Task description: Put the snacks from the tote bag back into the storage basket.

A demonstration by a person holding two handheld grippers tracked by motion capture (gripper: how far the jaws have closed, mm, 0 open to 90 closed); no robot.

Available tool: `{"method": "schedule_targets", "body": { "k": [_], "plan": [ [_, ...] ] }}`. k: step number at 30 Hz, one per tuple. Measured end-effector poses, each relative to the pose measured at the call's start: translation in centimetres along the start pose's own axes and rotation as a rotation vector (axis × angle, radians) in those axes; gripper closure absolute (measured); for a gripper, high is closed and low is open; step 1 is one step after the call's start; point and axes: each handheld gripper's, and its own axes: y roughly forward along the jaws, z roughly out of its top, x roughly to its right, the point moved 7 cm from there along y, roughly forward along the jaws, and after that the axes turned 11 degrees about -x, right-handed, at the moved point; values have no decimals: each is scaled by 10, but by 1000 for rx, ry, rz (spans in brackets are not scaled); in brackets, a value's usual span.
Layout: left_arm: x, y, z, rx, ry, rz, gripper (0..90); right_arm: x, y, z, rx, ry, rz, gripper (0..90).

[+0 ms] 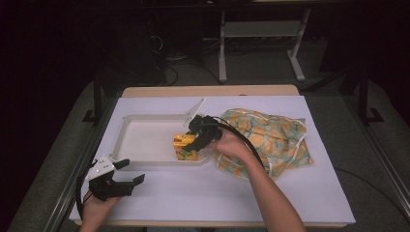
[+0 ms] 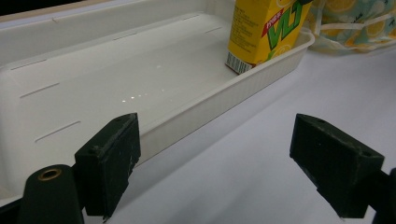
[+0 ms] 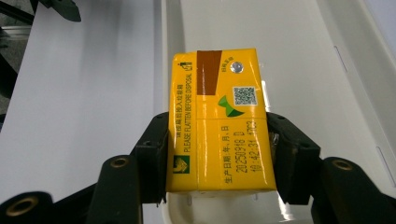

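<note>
Yellow juice carton (image 3: 217,123) stands upright in the white tray (image 1: 145,140), at the tray's near right corner, close against the rim on the person's side. In the right gripper view its top faces the camera, with a brown strip, a foil straw hole and a printed date, and the right gripper (image 3: 217,154) has one black jaw on each narrow side of it; the jaws sit right against the carton's sides, though whether the pads press on it or have just let go cannot be told. In the high view the right gripper (image 1: 198,137) reaches over the tray's right end from the hand beside a patterned yellow and green cloth bag (image 1: 270,140), which lies on the white table cover (image 1: 203,193) just to the right of the tray. The left gripper (image 1: 118,181) rests low near the table's front left, just outside the tray's near long side, its jaws spread wide with nothing between them; its own view looks along the tray's bare floor to the carton (image 2: 261,32) at the far end
</note>
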Motion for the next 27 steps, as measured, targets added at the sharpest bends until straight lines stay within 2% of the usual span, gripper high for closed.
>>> {"method": "schedule_targets", "body": {
  "k": [9,15,17,26,27],
  "plan": [
    [-1,0,0,-4,3,-2,158,0,-10,4,45,32,-12,348],
    [0,1,-1,-12,14,-1,158,0,-16,3,54,53,-17,327],
    [2,2,0,1,3,-4,157,0,-20,4,71,67,-13,322],
    [1,1,-1,-3,3,-6,158,2,-30,1,84,86,-39,303],
    [1,1,-1,-5,4,-6,158,2,-35,0,92,100,-46,296]
  ]
}}
